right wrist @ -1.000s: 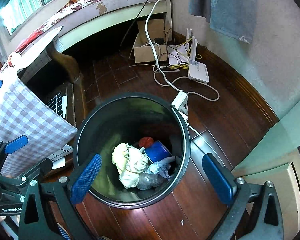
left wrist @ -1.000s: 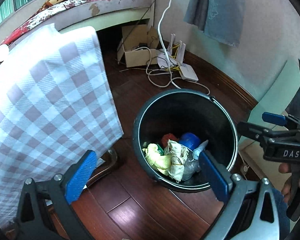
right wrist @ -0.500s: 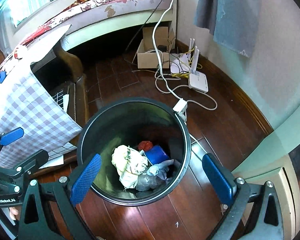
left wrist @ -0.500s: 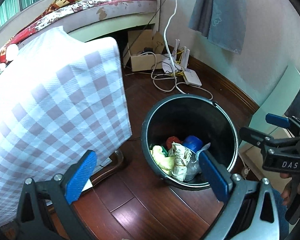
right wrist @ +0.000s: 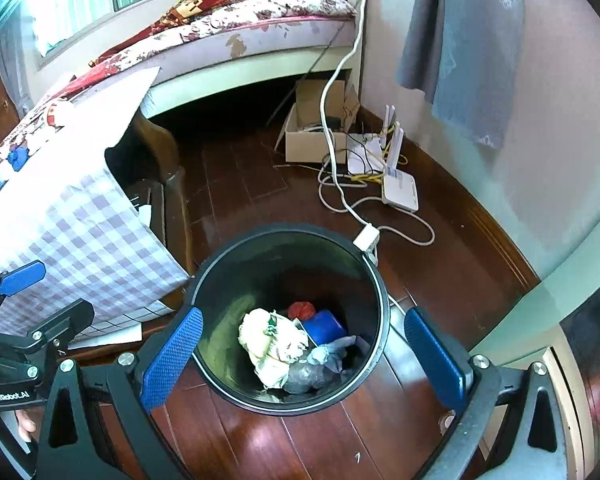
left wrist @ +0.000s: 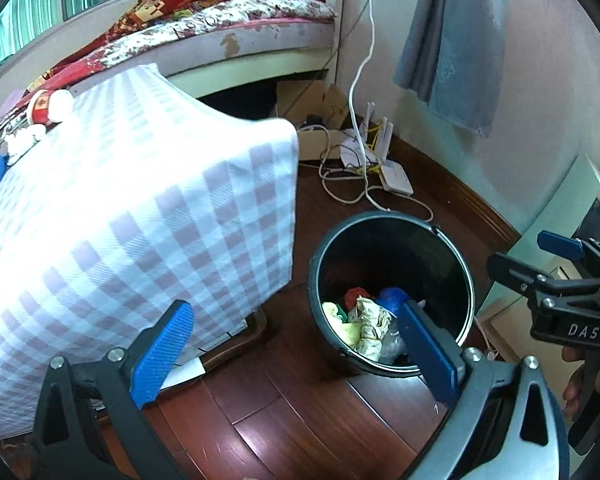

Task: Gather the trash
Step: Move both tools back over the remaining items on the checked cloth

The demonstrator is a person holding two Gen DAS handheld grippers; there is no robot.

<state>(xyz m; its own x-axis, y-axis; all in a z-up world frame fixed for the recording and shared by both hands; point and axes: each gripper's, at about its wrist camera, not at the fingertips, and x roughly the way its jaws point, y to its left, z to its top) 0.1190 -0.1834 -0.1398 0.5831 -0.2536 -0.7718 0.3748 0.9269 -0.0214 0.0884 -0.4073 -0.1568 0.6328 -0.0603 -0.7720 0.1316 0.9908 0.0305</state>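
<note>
Since earlier: both views risen, black bin (right wrist: 288, 240) shrunk to lower centre. Right gripper (right wrist: 304, 356): jaws wide, empty. Left gripper (left wrist: 296, 354): same. Trash (right wrist: 280, 348): inside bin. Remaining trash (left wrist: 20, 140): upper left, on checked table (left wrist: 140, 216). Advice: lift clear of table edge. Obstacle: white cable (right wrist: 340, 184) behind bin.

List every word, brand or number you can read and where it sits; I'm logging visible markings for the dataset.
"DAS": white letters on the black body of the right gripper, seen from the left wrist; more may be cut off.
"GenRobot.AI": small white print on the black body of the left gripper, seen from the right wrist.
Red-and-white container on the checked tablecloth: its print is too blurred to read.
No other text is legible.
</note>
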